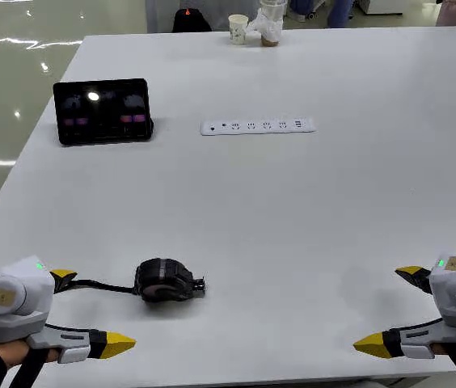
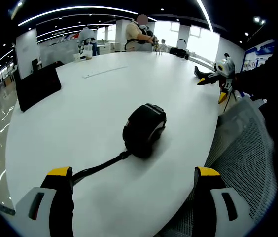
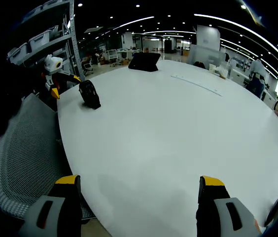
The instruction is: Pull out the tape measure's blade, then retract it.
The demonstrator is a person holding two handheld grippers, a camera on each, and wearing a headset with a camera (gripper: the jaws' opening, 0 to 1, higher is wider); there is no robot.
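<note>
tape measure (image 1: 164,280) just before left gripper (image 1: 94,309)

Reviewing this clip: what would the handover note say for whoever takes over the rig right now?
The tape measure lies on the white table near its front edge, with the blade in and the hook at the case mouth. Its strap trails toward the left gripper.
The left gripper is open and holds nothing, just beside the strap's end.
The right gripper is open and empty, well off to the other side.
Done: nothing that shows.
Left: hold the case, pull the blade out, then retract it.
</note>
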